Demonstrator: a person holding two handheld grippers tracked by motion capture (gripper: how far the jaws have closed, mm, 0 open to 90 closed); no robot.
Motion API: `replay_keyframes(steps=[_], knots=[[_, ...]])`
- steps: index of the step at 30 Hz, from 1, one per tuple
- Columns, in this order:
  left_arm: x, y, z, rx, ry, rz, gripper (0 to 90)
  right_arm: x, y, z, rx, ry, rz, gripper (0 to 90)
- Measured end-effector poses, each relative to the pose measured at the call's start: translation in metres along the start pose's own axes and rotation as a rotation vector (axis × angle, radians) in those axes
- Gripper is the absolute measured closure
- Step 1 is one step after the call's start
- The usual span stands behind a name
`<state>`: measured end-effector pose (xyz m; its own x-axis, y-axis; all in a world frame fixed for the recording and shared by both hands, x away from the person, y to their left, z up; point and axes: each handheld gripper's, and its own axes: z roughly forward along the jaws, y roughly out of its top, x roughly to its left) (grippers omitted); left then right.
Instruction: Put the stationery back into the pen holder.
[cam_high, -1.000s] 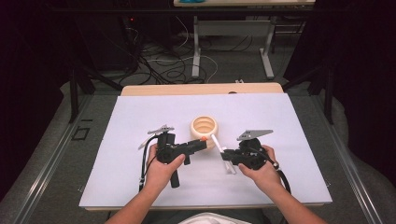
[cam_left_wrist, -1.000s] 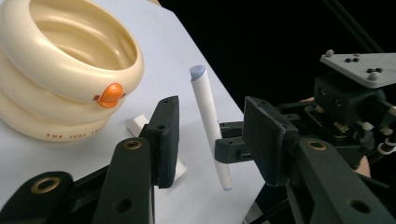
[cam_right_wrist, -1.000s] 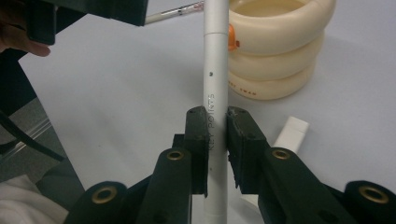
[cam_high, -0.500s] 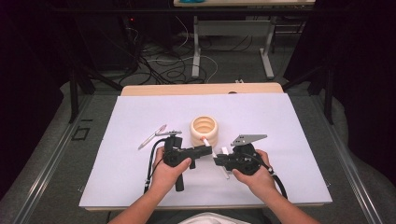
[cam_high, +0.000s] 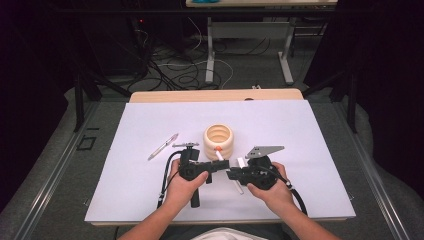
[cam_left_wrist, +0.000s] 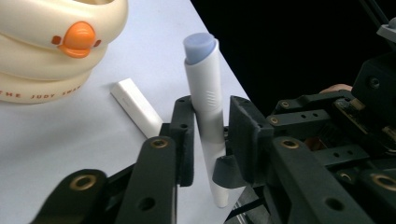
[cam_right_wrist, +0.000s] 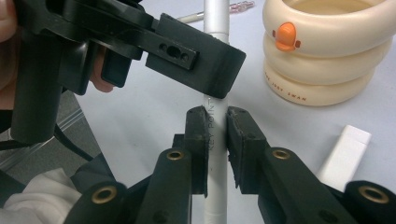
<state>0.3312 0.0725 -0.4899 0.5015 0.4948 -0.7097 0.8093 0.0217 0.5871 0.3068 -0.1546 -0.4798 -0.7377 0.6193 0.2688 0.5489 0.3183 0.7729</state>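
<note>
White pen (cam_left_wrist: 205, 116), fat barrel, pale blue-grey end, printed lettering along the side. It hangs above the table (cam_high: 310, 130) between the two grippers, near the person's edge, just in front of the cream holder (cam_high: 218, 140).

Right gripper (cam_right_wrist: 216, 122): jaws closed tight on the barrel, pads pressing on both sides at the lettering, pen running straight up through the right gripper view.

Left gripper (cam_left_wrist: 210, 135): jaws have just been closing, pen between them. In the left gripper view the pads sit against the barrel on both sides, narrow grip, blue-grey end sticking up past the jaws. In the right gripper view one left jaw crosses the barrel higher up than the right gripper's pads. So both grippers hold the same pen, at different points along it.

High view: left gripper (cam_high: 220, 165) and right gripper (cam_high: 231, 174) meet tip to tip at mid-table, a hand behind each, forearms in from the bottom edge.

White cap (cam_left_wrist: 135, 106), short, flat-sided, lies loose on the table just beside the holder, apart from the pen.

Holder is a stack of rounded cream rings with a small orange beak-like knob on the side and small lettering on the lowest ring; open top, upright, touching neither gripper.

Second pen (cam_high: 163, 146), slim, silver with a pinkish end, lies flat on the table, left of the holder, well apart from both grippers.

Table top is covered in white; floor beyond has cables.
</note>
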Motion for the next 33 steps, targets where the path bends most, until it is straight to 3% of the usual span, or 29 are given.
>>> replay_keyframes(steps=[3,13,16,20,24,33], knots=[[0.0,-0.001,0.001,-0.002,-0.007,-0.018,75.2,0.001,0.0,0.001,0.005,0.001,0.005,78.8],[0.0,0.0,0.0,0.009,-0.012,-0.008,78.2,0.001,-0.001,0.003,0.014,0.008,0.004,78.6],[-0.001,0.0,0.0,0.006,0.008,0.021,78.3,0.001,-0.002,0.003,0.008,0.008,0.01,77.9],[-0.002,0.003,-0.001,-0.002,0.032,0.036,78.4,-0.001,-0.003,0.004,0.0,-0.018,0.015,69.0],[-0.003,0.008,-0.004,-0.007,0.049,0.06,78.4,-0.006,-0.004,0.002,0.011,-0.02,0.05,61.8],[-0.006,0.027,-0.01,-0.021,0.096,0.101,78.4,-0.016,-0.005,-0.001,0.009,-0.023,0.072,52.6]])
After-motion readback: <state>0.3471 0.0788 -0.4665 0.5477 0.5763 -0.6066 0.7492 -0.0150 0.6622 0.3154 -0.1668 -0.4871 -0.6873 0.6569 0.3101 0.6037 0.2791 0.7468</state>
